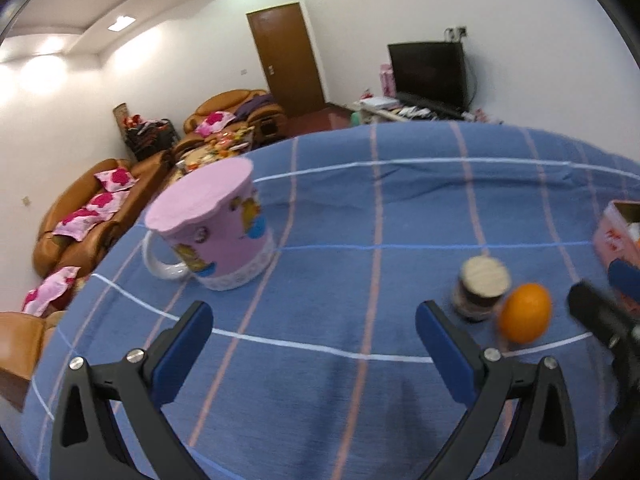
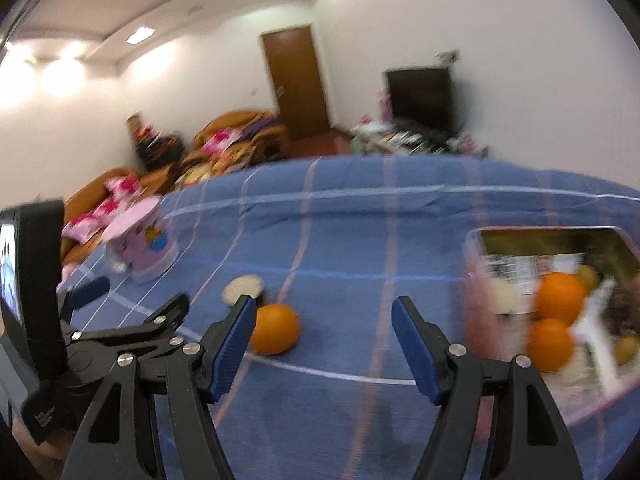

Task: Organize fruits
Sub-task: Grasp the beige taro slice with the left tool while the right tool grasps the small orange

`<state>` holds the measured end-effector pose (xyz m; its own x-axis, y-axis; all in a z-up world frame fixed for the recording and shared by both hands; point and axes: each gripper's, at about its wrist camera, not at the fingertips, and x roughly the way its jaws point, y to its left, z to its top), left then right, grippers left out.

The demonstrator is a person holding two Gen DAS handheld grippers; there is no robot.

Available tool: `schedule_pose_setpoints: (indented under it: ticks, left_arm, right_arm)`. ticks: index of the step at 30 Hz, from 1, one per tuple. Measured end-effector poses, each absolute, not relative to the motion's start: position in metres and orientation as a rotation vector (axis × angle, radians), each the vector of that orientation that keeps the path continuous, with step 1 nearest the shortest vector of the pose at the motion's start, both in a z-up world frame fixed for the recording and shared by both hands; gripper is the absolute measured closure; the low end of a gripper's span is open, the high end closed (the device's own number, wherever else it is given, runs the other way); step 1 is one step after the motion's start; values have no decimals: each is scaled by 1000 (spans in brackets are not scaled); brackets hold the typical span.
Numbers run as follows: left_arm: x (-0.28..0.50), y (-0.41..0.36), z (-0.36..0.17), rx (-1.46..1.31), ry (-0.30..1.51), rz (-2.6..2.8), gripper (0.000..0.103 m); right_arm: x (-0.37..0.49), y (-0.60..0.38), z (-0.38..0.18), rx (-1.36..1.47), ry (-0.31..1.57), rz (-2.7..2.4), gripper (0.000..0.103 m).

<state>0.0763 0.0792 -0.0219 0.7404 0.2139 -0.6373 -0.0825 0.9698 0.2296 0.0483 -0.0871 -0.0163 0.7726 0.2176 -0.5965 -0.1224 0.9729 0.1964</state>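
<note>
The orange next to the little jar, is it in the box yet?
Not yet. The orange sits on the blue cloth beside the jar, apart from the box, which already holds two oranges.

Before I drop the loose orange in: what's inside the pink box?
In the pink box: two oranges, greenish-brown fruits, a white divider. Blur and the near wall hide the rest.

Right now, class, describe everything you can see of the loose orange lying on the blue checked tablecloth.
The loose round orange has smooth, bright, slightly glossy peel and looks whole. It rests on the blue checked tablecloth, close beside or touching a small dark jar with a pale lid; blur hides any gap. No jaws touch it; it lies outside the pink box holding other oranges.
</note>
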Motion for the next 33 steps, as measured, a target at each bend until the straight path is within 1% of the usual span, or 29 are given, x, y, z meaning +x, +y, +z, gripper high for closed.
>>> schedule_pose_setpoints:
  ticks: [5, 7, 9, 10, 14, 18, 23, 24, 26, 27, 30, 32, 33]
  left_arm:
    - [80, 89, -25, 172, 748, 182, 0]
    - [83, 91, -26, 180, 754, 193, 0]
    - [84, 92, -28, 184, 763, 204, 0]
    - [84, 93, -29, 183, 765, 202, 0]
    - [85, 91, -29, 186, 767, 183, 0]
    - [80, 87, -25, 180, 734, 129, 0]
    - [76, 72, -19, 125, 711, -23, 1]
    - [77, 67, -19, 109, 718, -59, 2]
    - [81, 57, -18, 89, 738, -116, 10]
    - [84, 51, -18, 89, 747, -136, 12]
    - [98, 26, -23, 146, 785, -136, 21]
    - [108, 14, -28, 164, 821, -137, 31]
    - [114, 9, -33, 163, 850, -143, 34]
  right_arm:
    - [72, -63, -33, 134, 790, 263, 32]
    - [78, -57, -38, 129, 828, 280, 45]
    - [84, -52, -43, 129, 862, 300, 50]
    - [86, -51, -45, 125, 877, 294, 54]
    - [87, -49, -44, 124, 884, 280, 62]
    - [80, -57, -40, 153, 863, 261, 63]
    - [56, -85, -23, 173, 723, 171, 63]
    - [49, -92, -19, 170, 691, 143, 63]
    - [40, -101, -12, 150, 643, 100, 63]
    - [38, -103, -10, 145, 626, 87, 63]
    - [28, -112, 2, 141, 553, 28, 63]
    - [27, -115, 4, 143, 537, 17, 63]
    - [28, -116, 4, 138, 537, 16, 63]
